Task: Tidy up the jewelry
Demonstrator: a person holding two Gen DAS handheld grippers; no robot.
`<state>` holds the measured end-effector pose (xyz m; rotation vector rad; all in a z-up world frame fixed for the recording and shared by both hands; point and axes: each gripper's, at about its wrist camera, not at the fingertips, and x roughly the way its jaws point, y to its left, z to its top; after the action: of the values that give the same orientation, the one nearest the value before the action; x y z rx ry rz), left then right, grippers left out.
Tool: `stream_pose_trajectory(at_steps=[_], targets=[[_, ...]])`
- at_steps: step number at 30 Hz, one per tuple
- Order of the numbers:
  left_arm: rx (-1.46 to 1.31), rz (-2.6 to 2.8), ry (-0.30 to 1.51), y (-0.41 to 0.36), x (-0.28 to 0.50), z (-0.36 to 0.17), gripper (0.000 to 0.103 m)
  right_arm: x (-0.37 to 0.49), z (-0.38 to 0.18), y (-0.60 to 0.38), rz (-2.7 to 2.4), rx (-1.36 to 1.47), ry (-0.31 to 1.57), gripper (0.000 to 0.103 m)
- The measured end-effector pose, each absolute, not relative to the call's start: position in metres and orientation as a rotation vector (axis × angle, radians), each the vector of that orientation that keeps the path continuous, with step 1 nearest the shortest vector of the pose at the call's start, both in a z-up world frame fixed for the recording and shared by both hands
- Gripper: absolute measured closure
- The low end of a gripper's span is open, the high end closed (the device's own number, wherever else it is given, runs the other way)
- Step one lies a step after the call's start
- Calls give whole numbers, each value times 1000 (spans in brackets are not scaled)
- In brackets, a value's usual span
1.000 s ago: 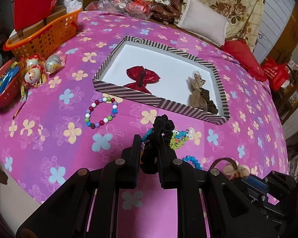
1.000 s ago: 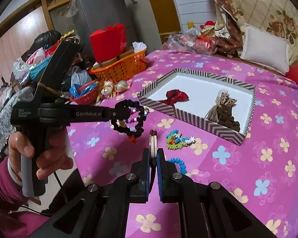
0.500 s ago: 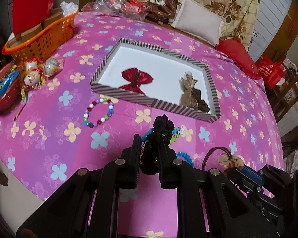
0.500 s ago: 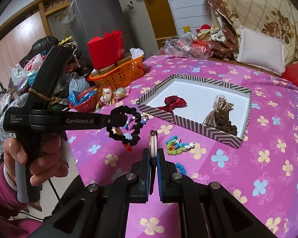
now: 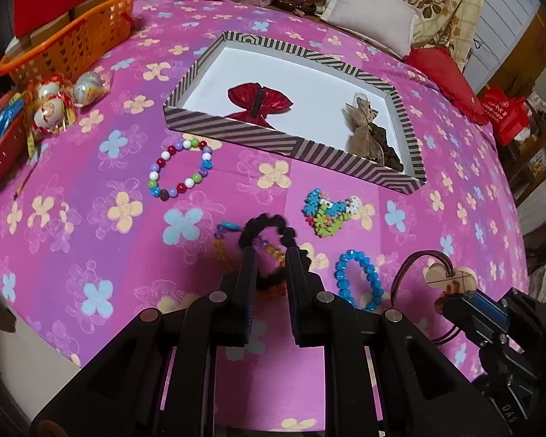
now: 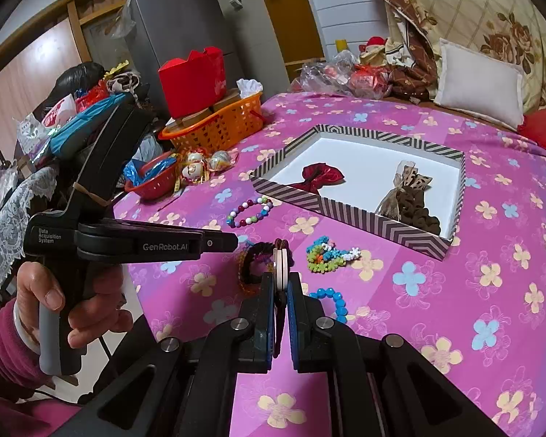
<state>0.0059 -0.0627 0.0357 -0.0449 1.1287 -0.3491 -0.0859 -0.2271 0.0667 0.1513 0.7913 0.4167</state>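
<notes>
We see a round table under a pink cloth printed with flowers (image 5: 91,167), and on it, largest of the containers, a shallow rectangular box with black-and-white striped walls and a white floor (image 5: 236,134); it holds a glossy red bow hair clip (image 5: 260,103) toward one end and a clear bag of dark brown pieces (image 5: 369,134) in the opposite corner. At the table's far edge an orange plastic basket (image 5: 72,42) carries cardboard boxes and a red carton, and a small red mesh bowl (image 5: 0,149) holds blue foil wrappers. The left gripper (image 5: 269,255) points steeply down at the cloth; its jaws stand narrowly apart with a black ruffled scrunchie (image 5: 269,227) looped between and ahead of them, low over the cloth beside an orange beaded strand, though we cannot tell whether the pads press on it. In the right wrist view a hand in a magenta sleeve (image 6: 72,309) grasps this gripper's handle. The right gripper (image 6: 281,287) is closed on a pale heart-shaped wooden pendant on a brown cord (image 5: 451,278), held clear of the table. Loose on the cloth lie a bracelet of multicoloured round beads (image 5: 180,174) just before the box, a blue and green snowflake-bead bracelet (image 5: 327,213), and a bright blue faceted bracelet (image 5: 358,284).
</notes>
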Motion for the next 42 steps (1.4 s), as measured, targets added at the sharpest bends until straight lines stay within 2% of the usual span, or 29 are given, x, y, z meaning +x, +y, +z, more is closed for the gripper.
stream_pose_trajectory(at_steps=[11, 18, 21, 24, 25, 26, 27, 39, 42], targets=[[-14, -324, 1146, -71, 28, 21, 88, -84, 60, -222, 429, 153, 805, 97], [63, -326, 1212, -82, 48, -11, 84, -79, 51, -227, 423, 174, 824, 97], [93, -348, 1219, -88, 50, -17, 78, -75, 48, -228, 423, 181, 829, 97], [102, -352, 1215, -92, 54, -19, 78, -73, 47, -227, 425, 186, 831, 97], [99, -356, 1215, -94, 55, -20, 78, -73, 47, -226, 426, 187, 832, 97], [93, -362, 1213, -94, 57, -19, 83, -73, 46, -225, 427, 186, 832, 97], [91, -367, 1209, -93, 58, -18, 96, -72, 47, -225, 427, 185, 832, 97], [31, -411, 1130, -74, 52, 25, 99, -73, 51, -225, 426, 193, 820, 97], [44, -411, 1174, -80, 56, 14, 94, -76, 50, -224, 430, 192, 822, 97]])
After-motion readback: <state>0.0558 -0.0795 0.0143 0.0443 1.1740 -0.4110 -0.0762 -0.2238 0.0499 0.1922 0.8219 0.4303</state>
